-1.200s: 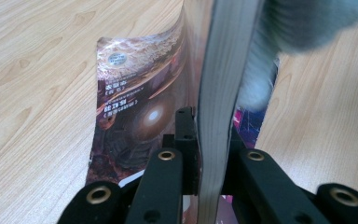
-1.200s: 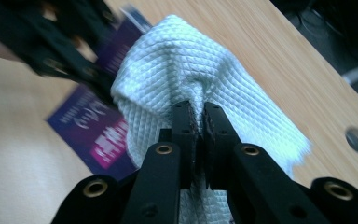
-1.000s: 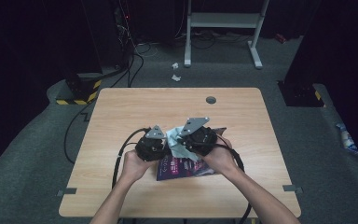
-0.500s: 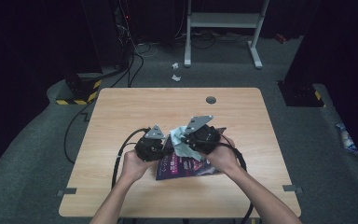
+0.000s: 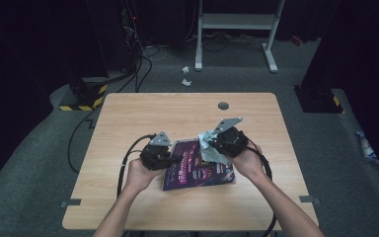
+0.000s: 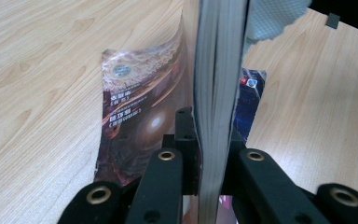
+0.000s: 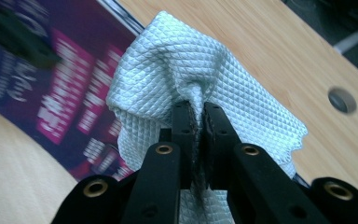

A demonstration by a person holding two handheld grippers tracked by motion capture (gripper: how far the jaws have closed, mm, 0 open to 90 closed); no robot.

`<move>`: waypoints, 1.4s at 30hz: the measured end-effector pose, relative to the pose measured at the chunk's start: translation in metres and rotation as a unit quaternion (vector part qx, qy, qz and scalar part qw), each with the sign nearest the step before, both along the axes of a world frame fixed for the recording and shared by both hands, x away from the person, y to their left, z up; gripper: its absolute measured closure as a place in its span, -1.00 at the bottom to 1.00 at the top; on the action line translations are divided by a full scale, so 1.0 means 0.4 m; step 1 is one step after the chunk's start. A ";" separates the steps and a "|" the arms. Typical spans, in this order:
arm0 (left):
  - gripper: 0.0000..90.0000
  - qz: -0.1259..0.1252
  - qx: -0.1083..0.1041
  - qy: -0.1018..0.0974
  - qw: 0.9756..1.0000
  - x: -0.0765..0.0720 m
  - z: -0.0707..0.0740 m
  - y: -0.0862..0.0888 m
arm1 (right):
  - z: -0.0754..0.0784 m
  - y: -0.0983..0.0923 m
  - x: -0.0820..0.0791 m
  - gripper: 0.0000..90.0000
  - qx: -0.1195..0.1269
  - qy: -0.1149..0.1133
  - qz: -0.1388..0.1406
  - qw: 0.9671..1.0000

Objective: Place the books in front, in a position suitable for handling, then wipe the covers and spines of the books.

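Note:
A purple book (image 5: 197, 170) lies on the wooden table (image 5: 143, 113), its pink-lettered cover (image 7: 60, 93) facing up. My left gripper (image 5: 171, 159) is at the book's left edge. In the left gripper view it (image 6: 209, 135) is shut on the grey block of pages (image 6: 219, 70), and a brown printed cover (image 6: 140, 112) curves away from the pages down to the table. My right gripper (image 5: 213, 146) hangs over the book's upper right part. It (image 7: 196, 109) is shut on a bunched pale blue cloth (image 7: 191, 65), which drapes over the book (image 5: 206, 143).
A round cable hole (image 5: 222, 105) sits near the table's far edge. Black cables (image 5: 126, 163) trail from the left gripper off the left side. On the floor beyond are crumpled paper (image 5: 185, 74) and a white metal stand (image 5: 237, 22).
My right gripper has moved to the right with the cloth, uncovering more of the book's cover. The left gripper and the book have stayed in place.

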State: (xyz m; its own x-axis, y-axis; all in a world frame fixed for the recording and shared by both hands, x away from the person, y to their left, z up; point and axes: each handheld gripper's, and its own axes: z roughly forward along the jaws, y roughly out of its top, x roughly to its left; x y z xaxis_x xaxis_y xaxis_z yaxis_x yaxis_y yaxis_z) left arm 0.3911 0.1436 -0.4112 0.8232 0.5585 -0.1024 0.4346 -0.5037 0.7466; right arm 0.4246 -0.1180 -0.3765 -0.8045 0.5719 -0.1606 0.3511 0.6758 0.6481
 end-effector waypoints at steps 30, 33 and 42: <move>0.87 -0.003 -0.010 -0.008 1.000 -0.014 0.027 0.026 | -0.052 -0.101 0.053 0.87 0.005 0.025 -0.061 0.998; 0.87 0.000 -0.016 -0.008 1.000 -0.016 0.028 0.027 | -0.063 -0.118 0.060 0.87 0.006 0.033 -0.074 0.997; 0.87 0.002 -0.026 -0.008 1.000 -0.019 0.032 0.043 | -0.109 -0.175 0.077 0.87 -0.009 0.055 -0.103 0.993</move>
State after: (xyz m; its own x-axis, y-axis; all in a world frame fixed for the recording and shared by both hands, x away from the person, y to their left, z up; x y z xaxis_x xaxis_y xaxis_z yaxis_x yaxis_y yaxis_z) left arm 0.3837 0.1606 -0.3983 0.8229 0.5557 -0.1184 0.4242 -0.4622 0.7787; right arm 0.4553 -0.1882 -0.4200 -0.6835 0.7245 -0.0892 0.5515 0.5925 0.5872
